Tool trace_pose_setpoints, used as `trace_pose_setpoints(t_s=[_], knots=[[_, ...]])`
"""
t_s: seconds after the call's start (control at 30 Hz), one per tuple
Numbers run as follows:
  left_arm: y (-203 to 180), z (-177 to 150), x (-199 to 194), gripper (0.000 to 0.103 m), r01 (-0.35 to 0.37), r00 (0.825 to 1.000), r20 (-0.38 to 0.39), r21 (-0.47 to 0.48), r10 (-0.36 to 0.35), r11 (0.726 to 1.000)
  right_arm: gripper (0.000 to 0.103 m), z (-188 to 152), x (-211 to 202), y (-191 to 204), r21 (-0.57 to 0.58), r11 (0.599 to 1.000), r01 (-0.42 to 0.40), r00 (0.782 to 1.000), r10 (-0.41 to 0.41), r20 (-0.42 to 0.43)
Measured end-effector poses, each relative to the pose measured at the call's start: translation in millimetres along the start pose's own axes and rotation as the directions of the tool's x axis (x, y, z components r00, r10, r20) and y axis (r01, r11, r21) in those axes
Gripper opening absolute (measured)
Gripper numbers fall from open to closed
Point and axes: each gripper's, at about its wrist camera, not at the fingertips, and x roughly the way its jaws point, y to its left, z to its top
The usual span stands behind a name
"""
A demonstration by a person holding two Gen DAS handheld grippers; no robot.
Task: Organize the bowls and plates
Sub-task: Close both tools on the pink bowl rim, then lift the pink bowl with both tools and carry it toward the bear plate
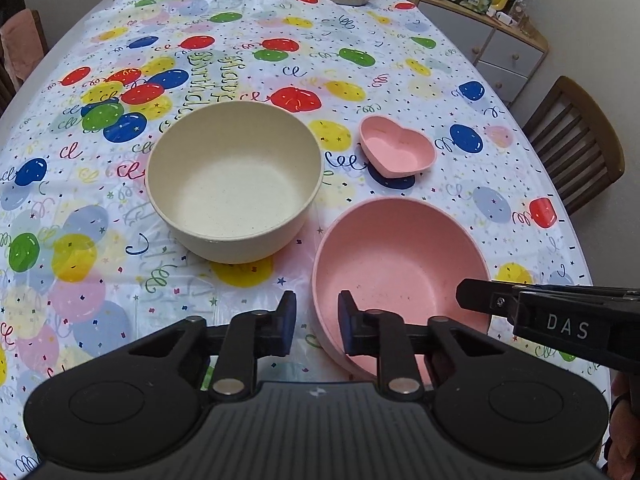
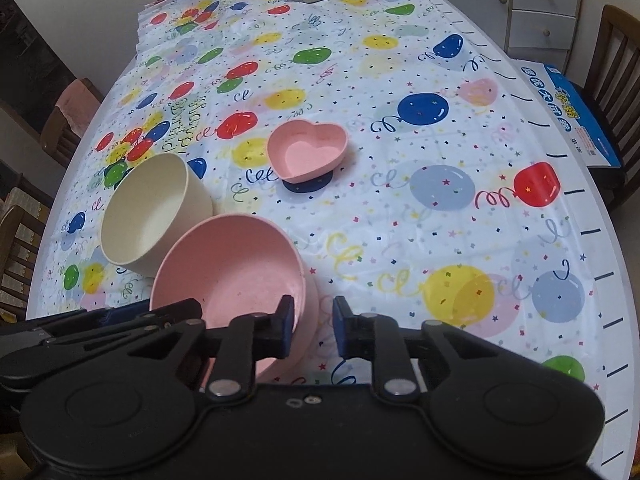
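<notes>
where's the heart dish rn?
The pink heart dish sits alone on the tablecloth, beyond the pink bowl and right of the cream bowl in the left wrist view.

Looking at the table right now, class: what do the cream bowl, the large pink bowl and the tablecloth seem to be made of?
Cream bowl: likely wheat-straw or similar plastic; matte, finely speckled, thick rim.
Large pink bowl: apparently the same; matte, with dark flecks.
Tablecloth: thin plastic sheet; glossy, creased, printed with balloons.

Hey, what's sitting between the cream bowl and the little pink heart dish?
Nothing. Between the cream bowl and the heart dish there is only bare balloon-print tablecloth. The left wrist view shows it best.
</notes>
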Motion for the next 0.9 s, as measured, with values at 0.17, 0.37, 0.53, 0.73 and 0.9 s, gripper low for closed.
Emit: trace_pose_setpoints(t_s=[0.17, 0.37, 0.53, 0.73, 0.9], knots=[[-2.5, -0.5, -1.8, 0.014, 0.007, 1.0, -0.001, 0.009, -0.007, 1.0, 0.008, -1.2, -0.6, 3.7, -0.009, 1.0, 0.011, 1.0, -0.011, 0.005], [-5.3, -2.6, -7.2, 0.014, 0.003, 1.0, -0.002, 0.014, -0.003, 1.0, 0.007, -4.0, -4.8, 7.1, -0.022, 0.999, 0.026, 0.999, -0.025, 0.024], [-5.4, -2.9, -18.6, 0.014, 0.011, 1.0, 0.006, 0.014, -0.011, 1.0, 0.007, -5.5, -13.9, 7.7, -0.02, 1.0, 0.021, 0.999, -0.02, 0.04], [-2.3, -5.6, -39.2, 0.014, 0.011, 1.0, 0.015, 0.011, -0.012, 1.0, 0.007, -10.0, -30.4, 15.1, -0.021, 1.0, 0.016, 0.999, -0.015, 0.05], [4.2, -11.8, -59.9, 0.014, 0.019, 0.999, 0.031, 0.012, -0.019, 1.0, 0.008, -15.7, -47.4, 26.2, -0.029, 1.0, 0.008, 0.998, -0.006, 0.065]])
